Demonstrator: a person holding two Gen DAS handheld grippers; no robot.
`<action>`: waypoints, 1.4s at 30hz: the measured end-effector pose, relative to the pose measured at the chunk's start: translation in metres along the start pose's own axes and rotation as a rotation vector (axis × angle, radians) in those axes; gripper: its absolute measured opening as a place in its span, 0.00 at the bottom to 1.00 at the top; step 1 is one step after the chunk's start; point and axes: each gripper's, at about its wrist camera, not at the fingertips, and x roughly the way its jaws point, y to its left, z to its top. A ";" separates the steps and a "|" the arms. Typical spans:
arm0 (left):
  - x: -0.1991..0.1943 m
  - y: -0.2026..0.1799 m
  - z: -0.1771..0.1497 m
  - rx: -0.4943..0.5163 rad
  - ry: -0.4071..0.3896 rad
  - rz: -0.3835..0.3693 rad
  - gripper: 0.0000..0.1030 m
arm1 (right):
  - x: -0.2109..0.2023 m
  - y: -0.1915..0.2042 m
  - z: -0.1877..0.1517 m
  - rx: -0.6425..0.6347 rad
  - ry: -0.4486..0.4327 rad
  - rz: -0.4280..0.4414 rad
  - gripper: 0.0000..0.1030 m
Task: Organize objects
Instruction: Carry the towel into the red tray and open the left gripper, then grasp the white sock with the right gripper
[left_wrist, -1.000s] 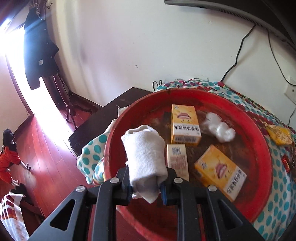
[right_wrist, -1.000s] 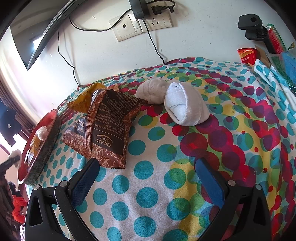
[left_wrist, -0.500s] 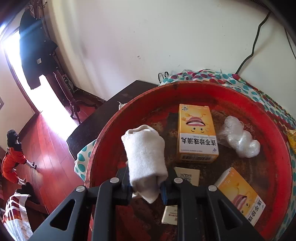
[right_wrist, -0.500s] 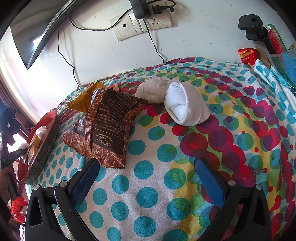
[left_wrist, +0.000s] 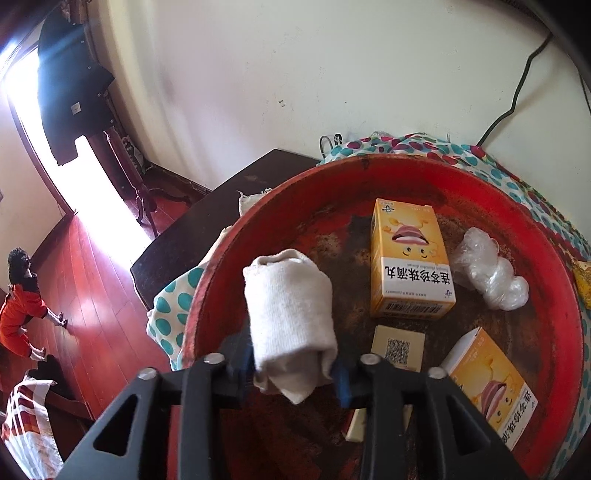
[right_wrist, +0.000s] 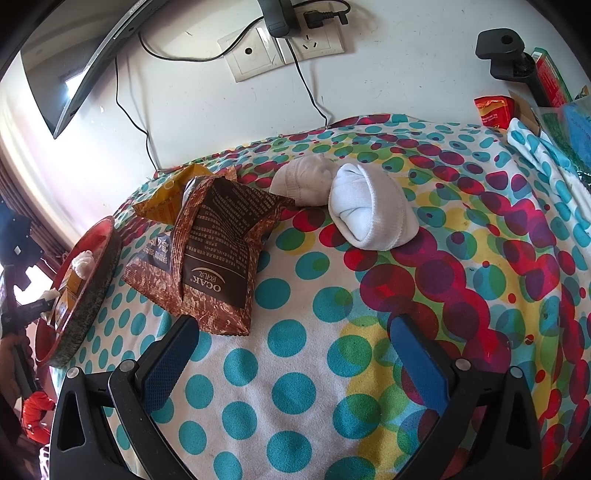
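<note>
Left gripper (left_wrist: 291, 369) jaws just been opening around rolled sock (left_wrist: 290, 317), now lower over red tray (left_wrist: 369, 177).

Left gripper (left_wrist: 293, 367): jaws just opening, rolled sock (left_wrist: 290, 317) between them. Right gripper (right_wrist: 291, 354): jaws wide apart, empty, pointing toward 12 o'clock.

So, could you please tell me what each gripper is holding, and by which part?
The left gripper, jaws just opening, has the rolled sock's lower end between them; grip uncertain. The right gripper holds nothing.

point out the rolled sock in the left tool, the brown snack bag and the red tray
rolled sock (left_wrist: 290, 314), left wrist view, mid roll
brown snack bag (right_wrist: 214, 258), right wrist view, dark panel
red tray (left_wrist: 417, 166), left wrist view, far rim
</note>
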 end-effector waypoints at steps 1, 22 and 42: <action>-0.005 0.002 -0.002 -0.014 -0.004 -0.009 0.48 | 0.000 0.000 0.000 0.001 0.000 0.001 1.00; -0.183 -0.116 -0.216 0.214 -0.272 -0.549 0.64 | -0.003 -0.020 0.035 -0.153 -0.003 -0.259 0.90; -0.177 -0.115 -0.220 0.234 -0.239 -0.545 0.64 | 0.025 -0.016 0.050 -0.206 0.027 -0.284 0.34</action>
